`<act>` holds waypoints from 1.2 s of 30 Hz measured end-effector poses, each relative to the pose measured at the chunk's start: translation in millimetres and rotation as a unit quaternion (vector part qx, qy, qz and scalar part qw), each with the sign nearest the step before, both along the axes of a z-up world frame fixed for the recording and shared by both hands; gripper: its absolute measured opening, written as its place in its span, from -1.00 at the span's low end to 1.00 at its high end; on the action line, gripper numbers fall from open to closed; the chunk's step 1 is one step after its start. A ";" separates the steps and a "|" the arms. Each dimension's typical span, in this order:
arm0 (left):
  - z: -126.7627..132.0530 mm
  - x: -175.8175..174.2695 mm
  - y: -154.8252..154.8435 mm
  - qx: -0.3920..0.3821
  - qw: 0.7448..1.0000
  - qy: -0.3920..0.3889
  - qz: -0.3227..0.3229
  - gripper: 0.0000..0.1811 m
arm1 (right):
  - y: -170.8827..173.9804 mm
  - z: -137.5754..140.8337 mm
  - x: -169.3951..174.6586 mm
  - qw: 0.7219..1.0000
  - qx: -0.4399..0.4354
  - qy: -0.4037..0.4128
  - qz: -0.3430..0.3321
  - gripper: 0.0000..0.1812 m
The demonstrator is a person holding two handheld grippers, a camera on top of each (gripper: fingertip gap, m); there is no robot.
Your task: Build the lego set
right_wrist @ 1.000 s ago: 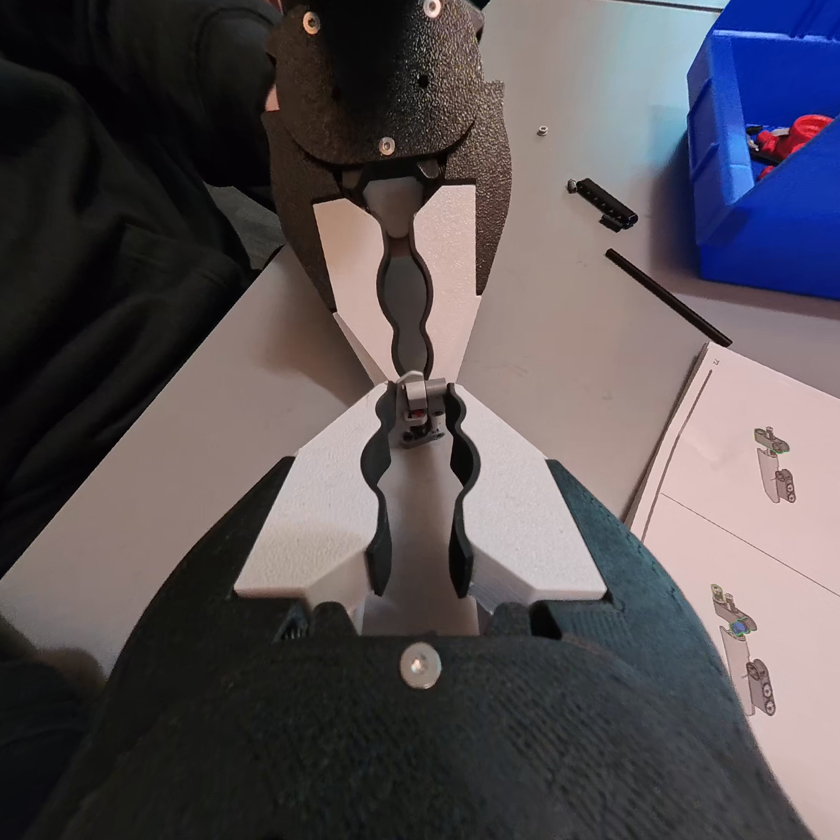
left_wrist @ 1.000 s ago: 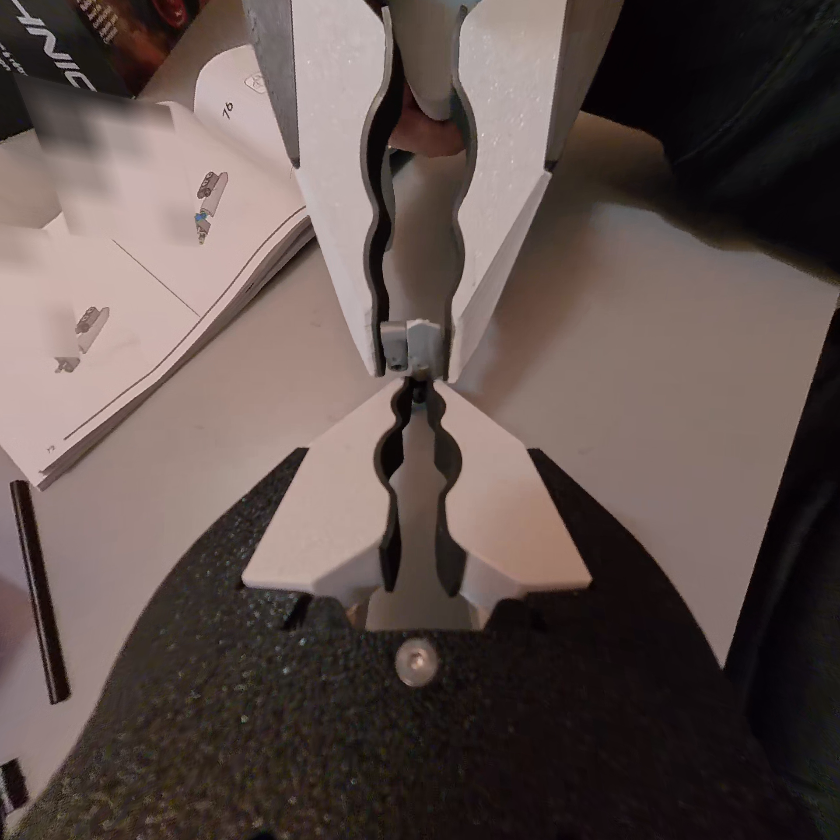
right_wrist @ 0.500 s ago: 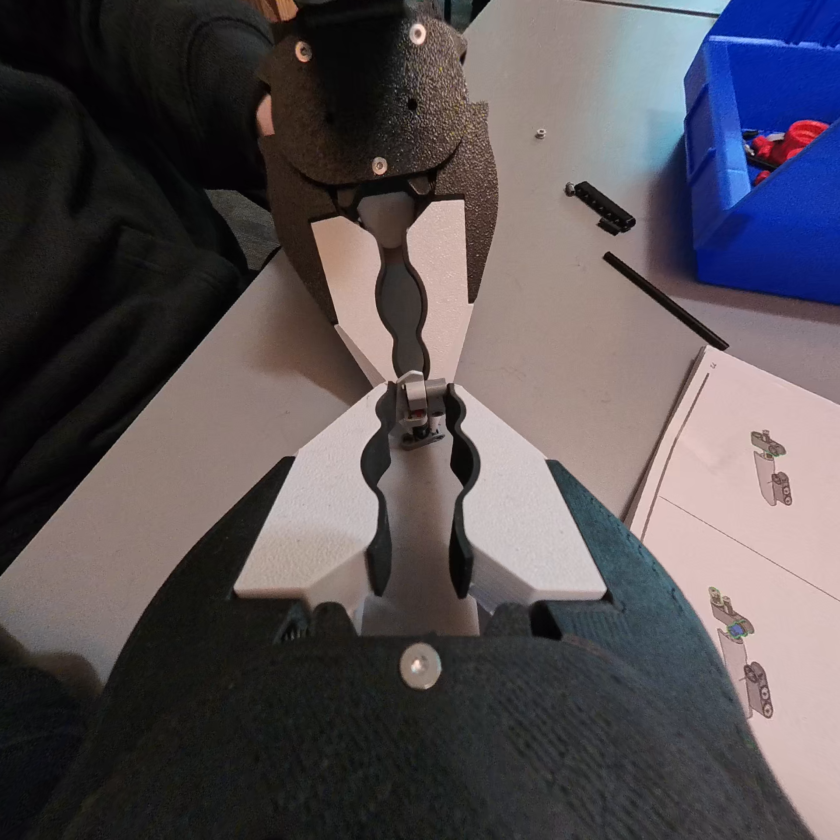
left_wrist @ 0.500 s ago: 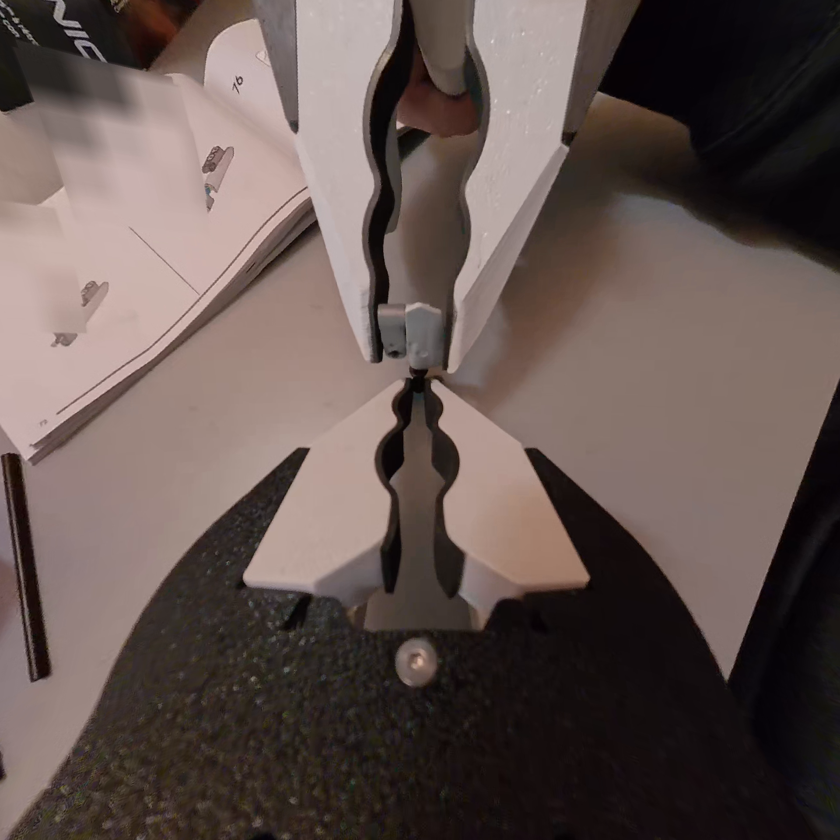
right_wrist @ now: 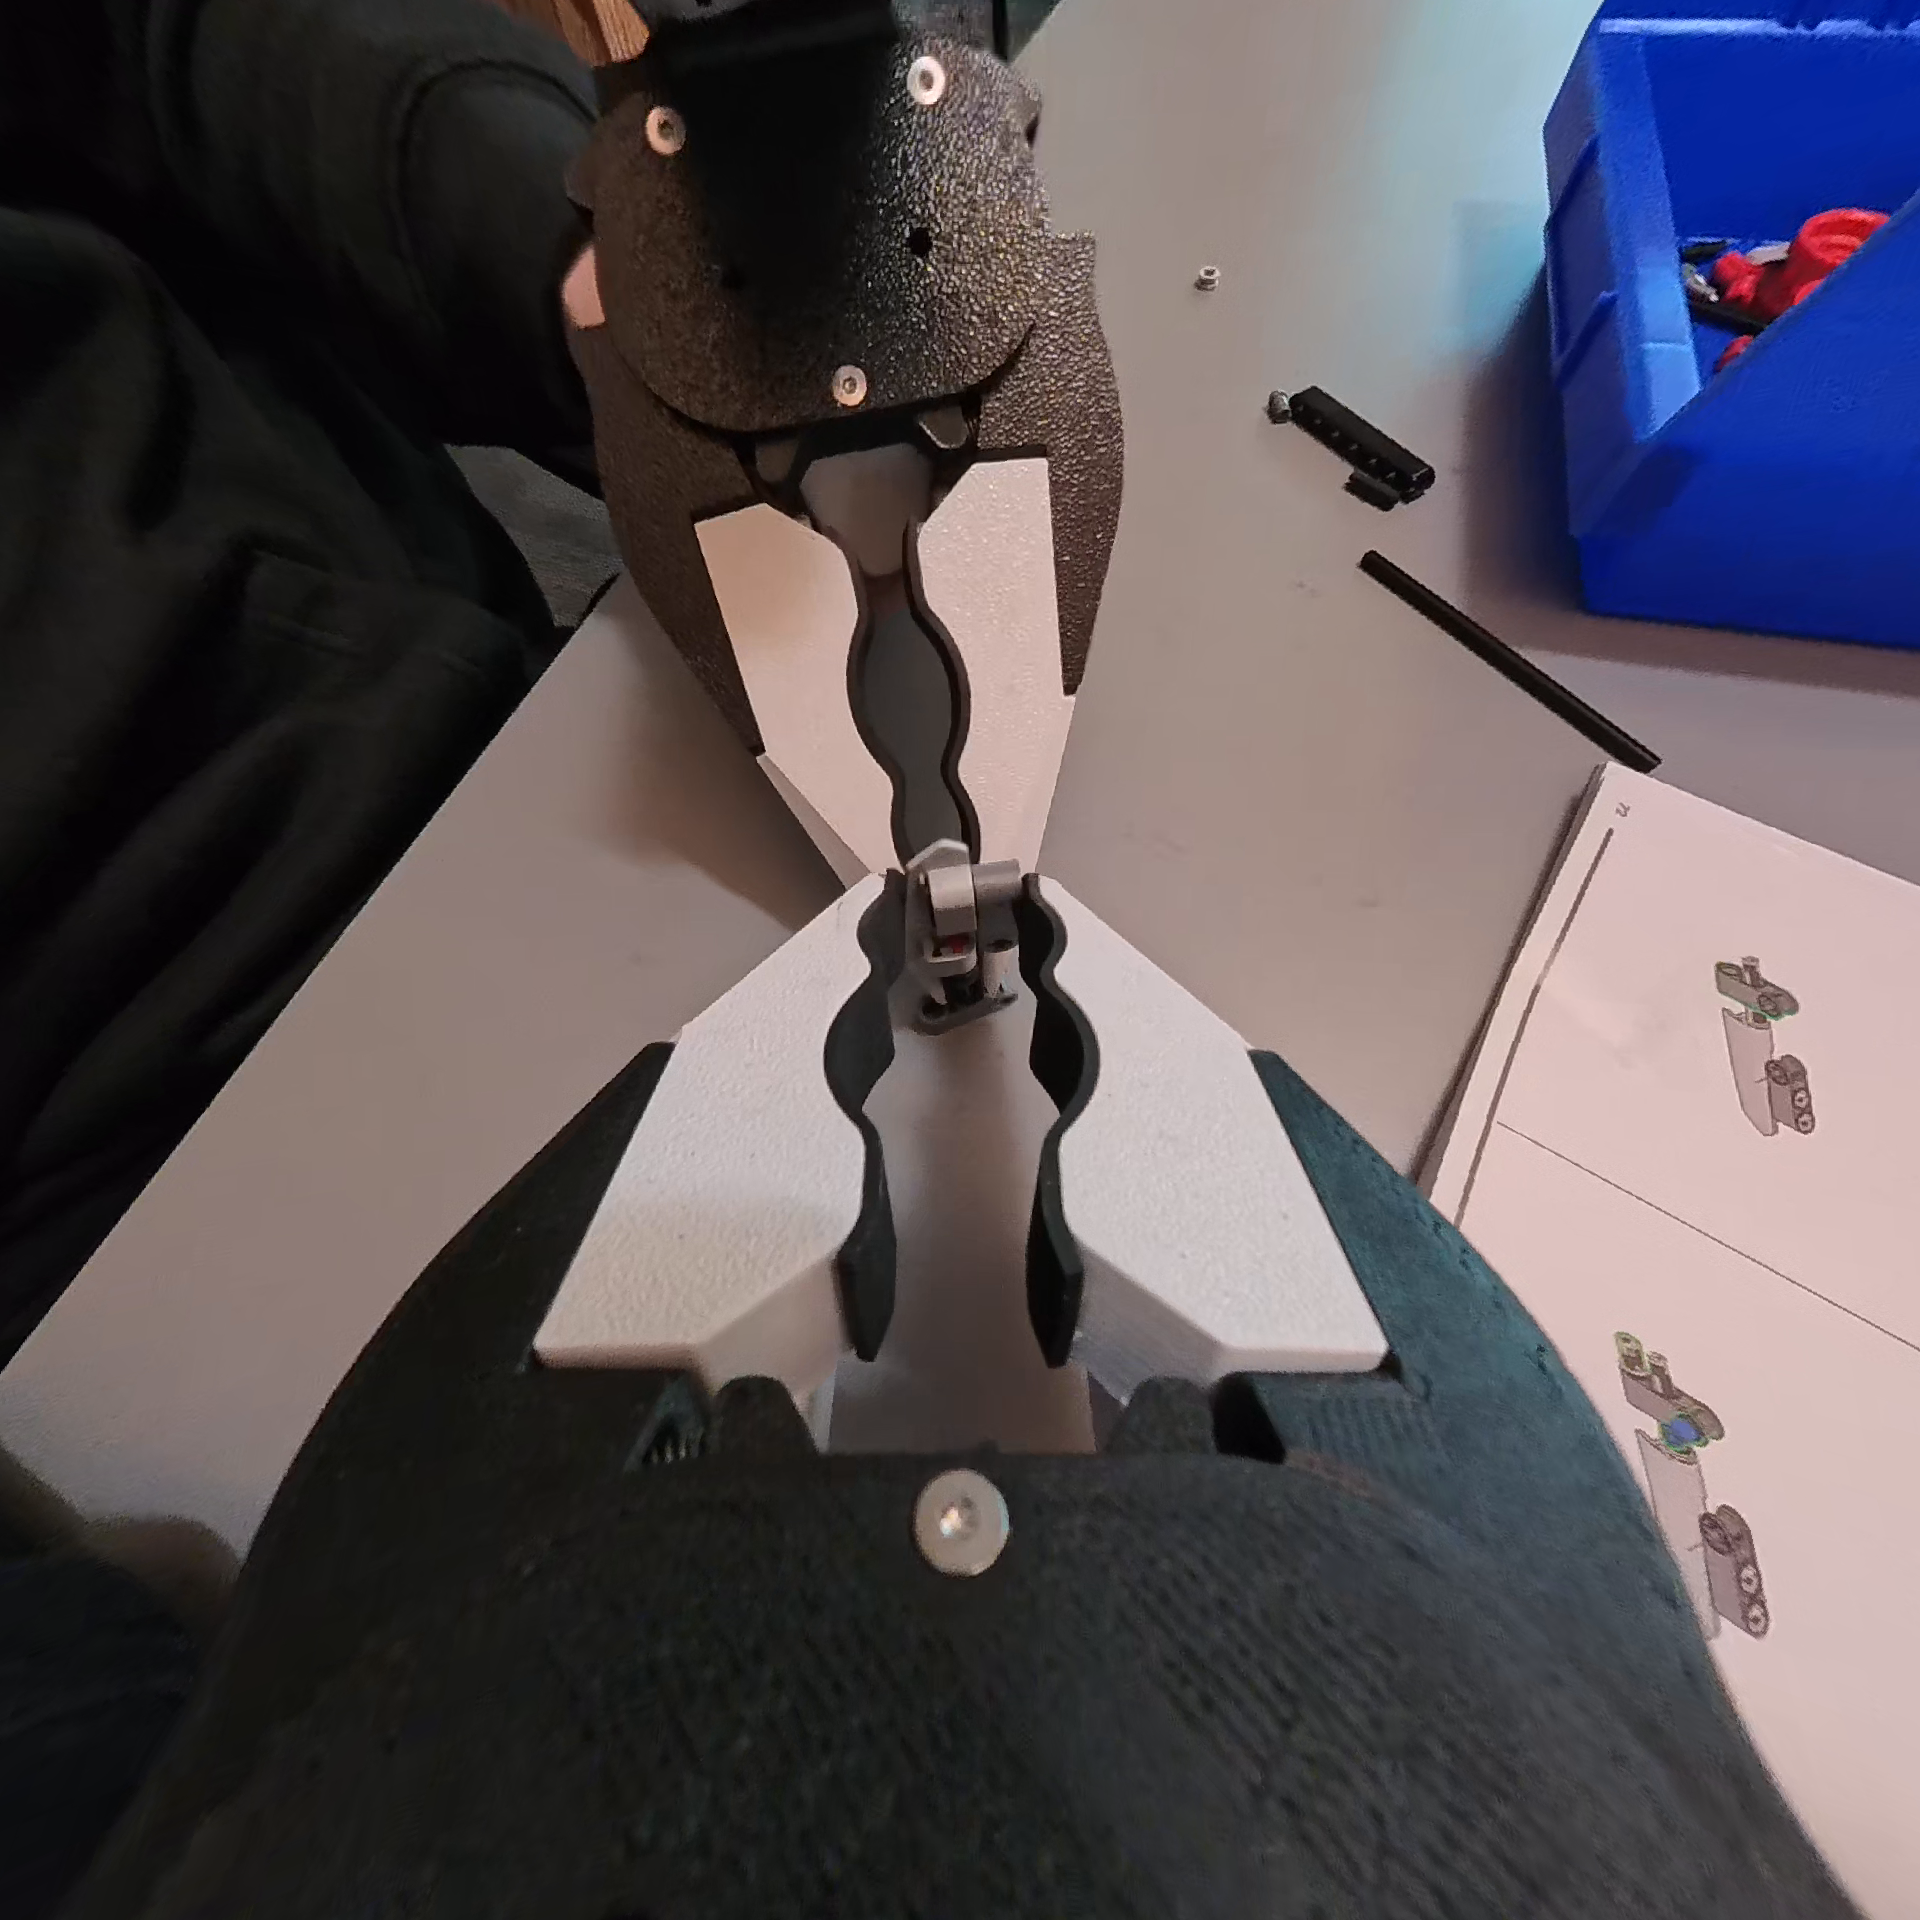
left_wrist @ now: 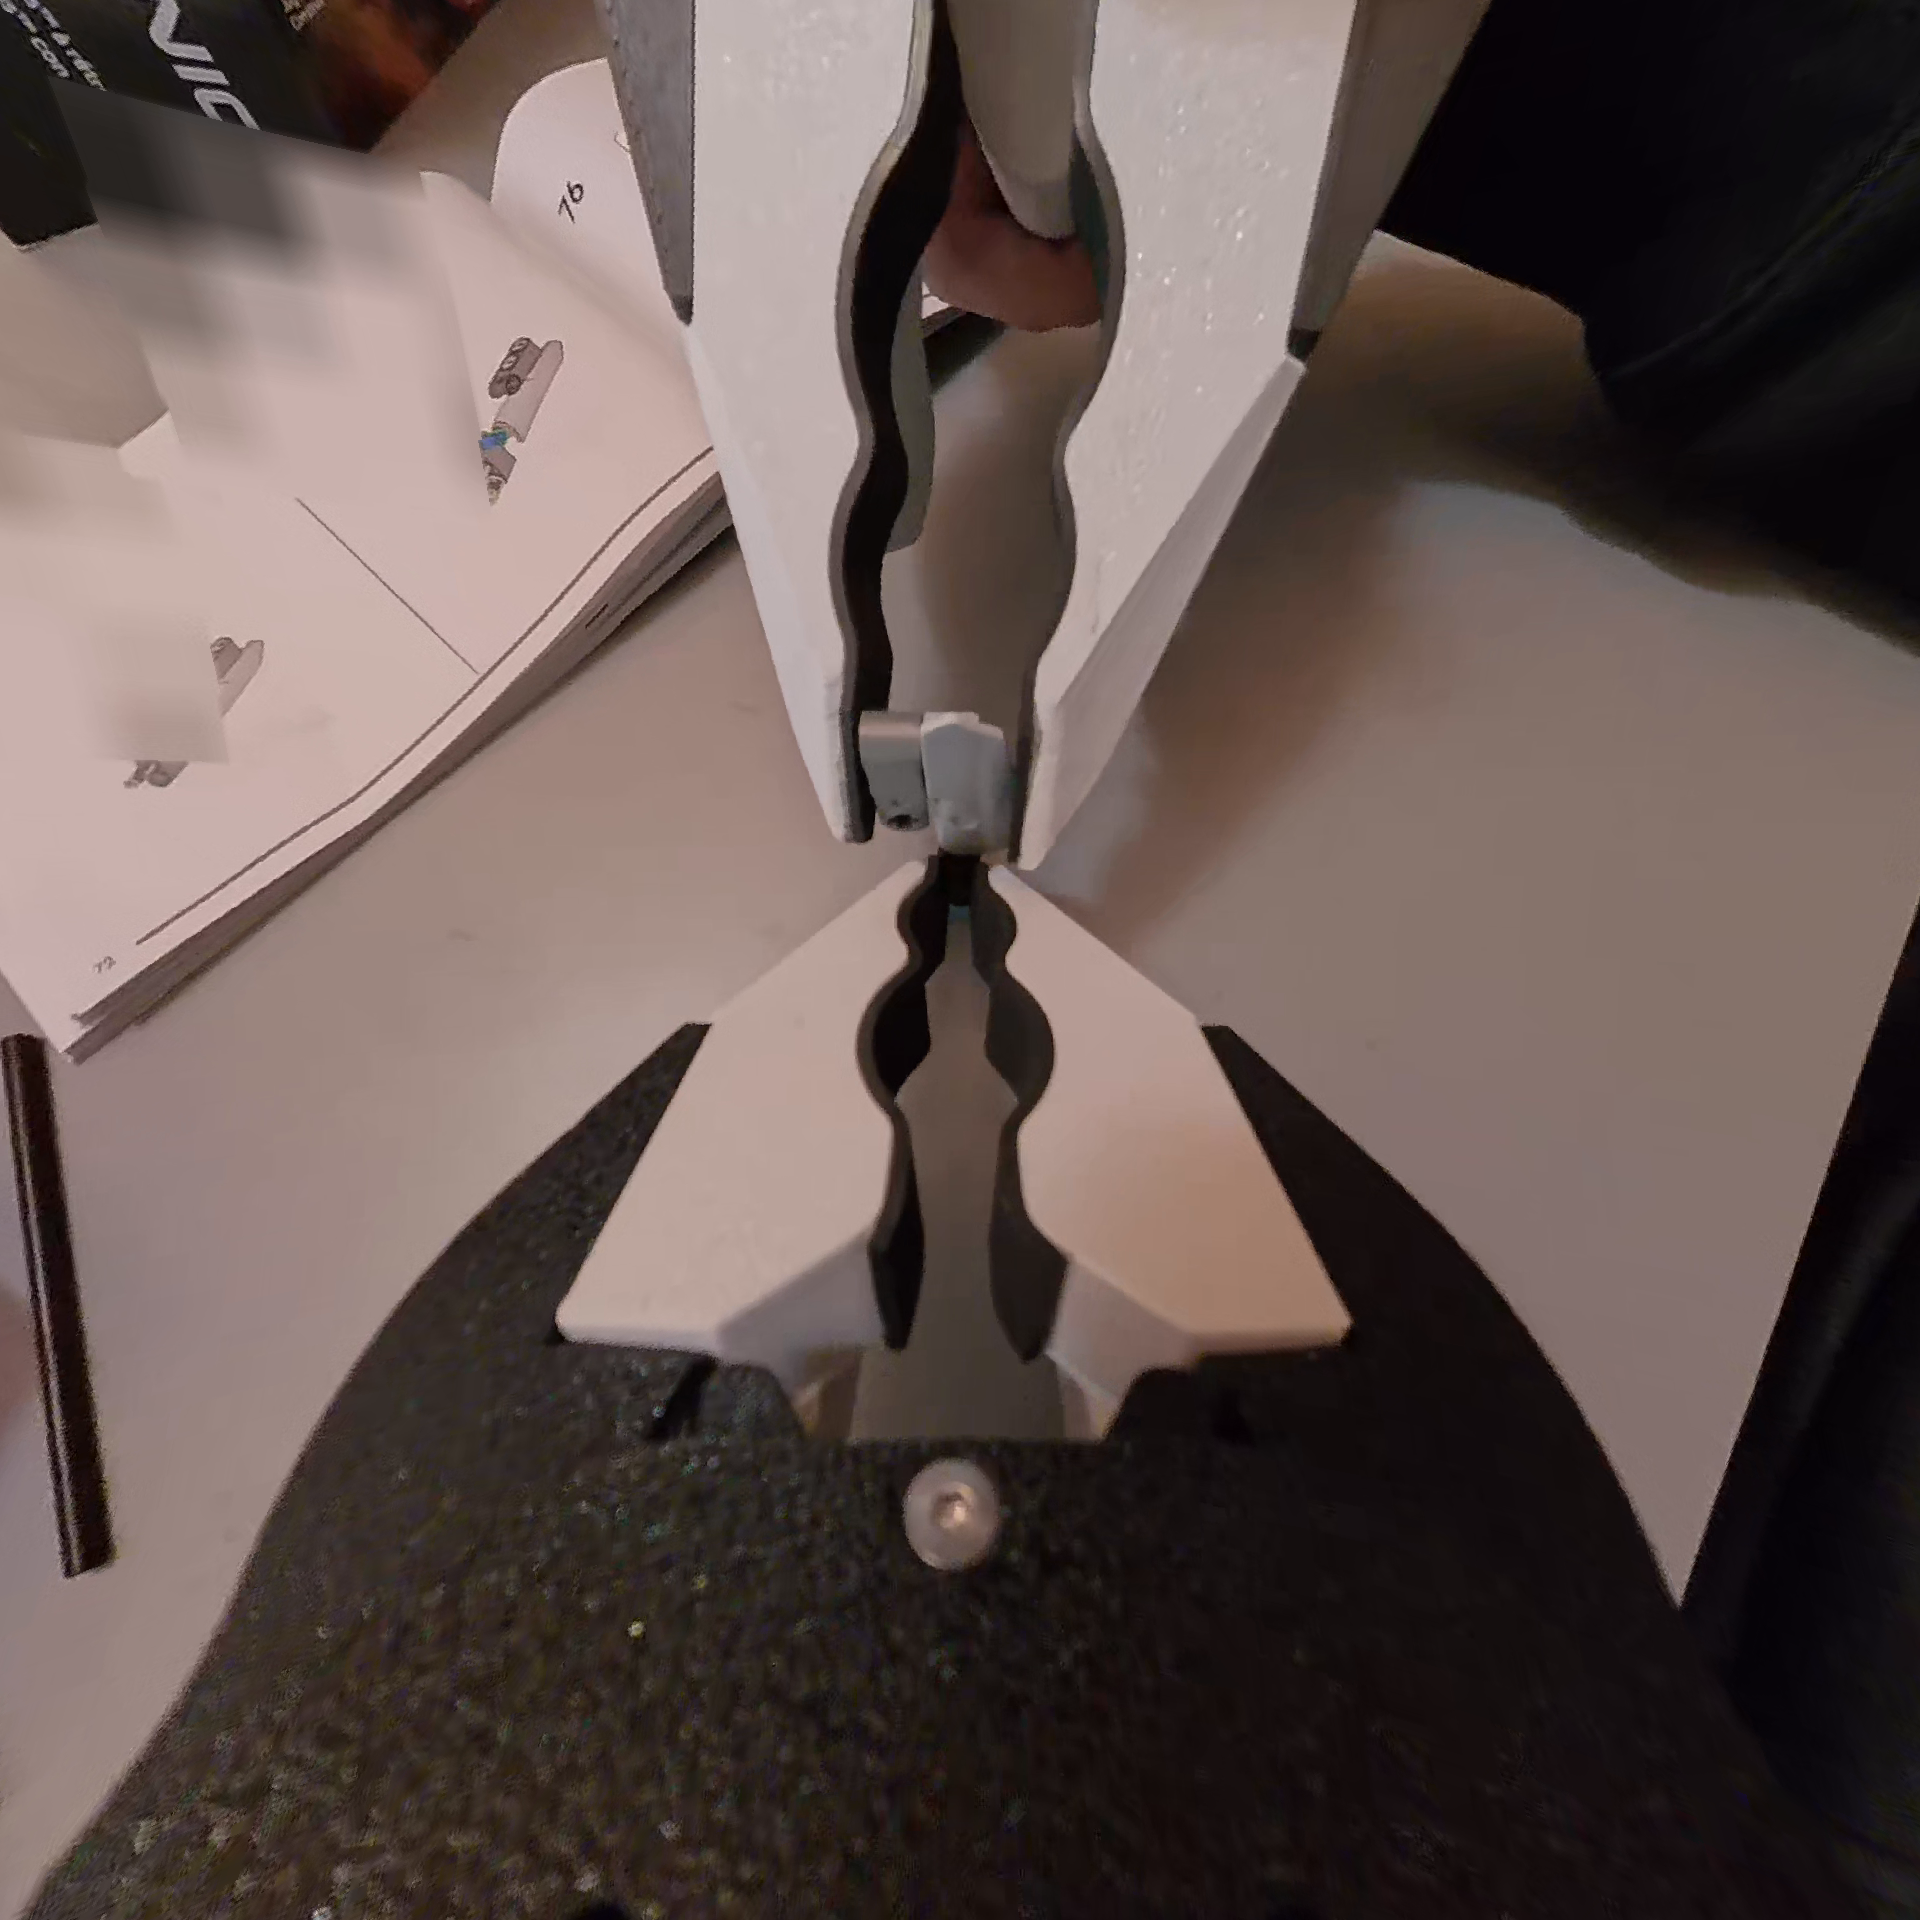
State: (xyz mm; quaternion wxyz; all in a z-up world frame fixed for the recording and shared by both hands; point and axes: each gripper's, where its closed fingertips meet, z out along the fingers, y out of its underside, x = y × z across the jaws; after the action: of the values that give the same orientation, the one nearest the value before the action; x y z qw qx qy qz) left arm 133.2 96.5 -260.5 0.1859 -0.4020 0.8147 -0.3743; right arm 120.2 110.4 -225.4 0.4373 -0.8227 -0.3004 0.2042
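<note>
My right gripper (right_wrist: 956, 904) is shut on a small grey lego assembly (right_wrist: 961, 925) with a red bit inside, held above the table. In the left wrist view this gripper (left_wrist: 935, 826) comes down from the top with the grey assembly (left_wrist: 940, 774) between its tips. My left gripper (left_wrist: 956, 881) faces it tip to tip and is shut on a small dark piece (left_wrist: 956, 883), which touches the underside of the assembly. In the right wrist view the left gripper (right_wrist: 935, 831) points at me from the far side; the dark piece is hidden there.
An open instruction booklet (right_wrist: 1714, 1195) lies on the grey table (right_wrist: 1247, 675), also in the left wrist view (left_wrist: 364, 623). A black axle rod (right_wrist: 1507, 665), a black beam (right_wrist: 1351, 447) and a blue bin (right_wrist: 1714, 468) of parts sit beyond. A person's dark sleeve (right_wrist: 208, 623) is left. My left and right fingertips are right by each other. From either gripper's tips it is about 15 centimeters to the black axle rod (right_wrist: 1507, 665). Look for it in the left wrist view (left_wrist: 59, 1247) too.
Both grippers stay tip to tip with their pieces held. The left gripper has shifted and tilted slightly against the right one; nothing was let go.
</note>
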 end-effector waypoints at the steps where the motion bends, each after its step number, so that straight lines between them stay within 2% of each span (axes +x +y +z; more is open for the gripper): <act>1: 0.0 -0.2 0.0 0.001 1.000 -0.004 0.001 -0.98 | 0.5 0.0 -0.8 1.000 0.000 0.000 0.000 -0.77; 11: 0.2 1.7 -0.3 -0.003 1.000 -0.014 -0.002 -0.98 | -1.5 1.8 1.4 0.999 0.032 -0.011 -0.015 -0.77; 12: 0.1 2.7 -0.6 -0.001 1.000 -0.015 0.000 -0.98 | -1.8 3.0 2.8 0.999 0.041 -0.015 -0.024 -0.74; 13: 0.1 3.5 -0.8 -0.003 1.000 -0.014 0.003 -0.98 | -1.8 9.1 1.9 0.998 0.055 -0.005 -0.033 -0.63; 15: 0.1 4.6 -0.9 -0.008 1.000 -0.009 0.008 -0.98 | -1.9 30.3 3.9 0.992 0.098 0.023 -0.073 -0.53; 18: 0.2 5.0 -1.0 -0.003 1.000 -0.014 0.013 -0.98 | -6.5 48.7 17.5 0.974 0.143 0.037 -0.170 -0.55; 20: 0.2 5.0 -0.9 -0.003 1.000 -0.014 0.015 -0.98 | -12.7 42.8 29.6 0.959 0.130 0.040 -0.247 -0.67; 21: 0.2 5.0 -0.9 -0.005 1.000 -0.013 0.016 -0.98 | -16.1 40.3 29.6 0.953 0.129 0.049 -0.270 -0.64; 23: 0.2 5.0 -0.9 -0.008 1.000 -0.010 0.018 -0.98 | -18.9 34.9 27.8 0.940 0.120 0.070 -0.312 -0.88; 24: 0.1 5.1 -1.0 -0.008 1.000 -0.010 0.019 -0.98 | -18.3 32.2 24.5 0.936 0.114 0.074 -0.323 -0.77; 26: 0.1 5.1 -1.1 -0.007 1.000 -0.011 0.018 -0.98 | -13.9 24.8 22.9 0.930 0.095 0.070 -0.349 -0.77; 27: 0.1 5.1 -1.2 -0.007 1.000 -0.011 0.018 -0.98 | -10.6 23.1 17.7 0.932 0.094 0.070 -0.344 -0.67; 29: 0.1 5.1 -1.2 -0.007 1.000 -0.011 0.018 -0.98 | -6.1 14.6 16.4 0.929 0.073 0.066 -0.356 -0.75; 31: 0.1 5.1 -1.1 -0.005 1.000 -0.012 0.018 -0.98 | -2.5 5.9 19.0 0.925 0.056 0.053 -0.371 -0.75; 36: 0.1 5.0 -1.0 -0.004 1.000 -0.013 0.019 -0.98 | 0.9 3.4 19.4 0.923 0.049 0.024 -0.380 -0.87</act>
State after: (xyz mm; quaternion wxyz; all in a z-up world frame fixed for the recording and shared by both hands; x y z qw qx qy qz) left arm 138.3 95.4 -260.4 0.2021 -0.4129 0.8031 -0.3792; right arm 139.6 111.3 -222.0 0.5289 -0.8475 0.0361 0.0271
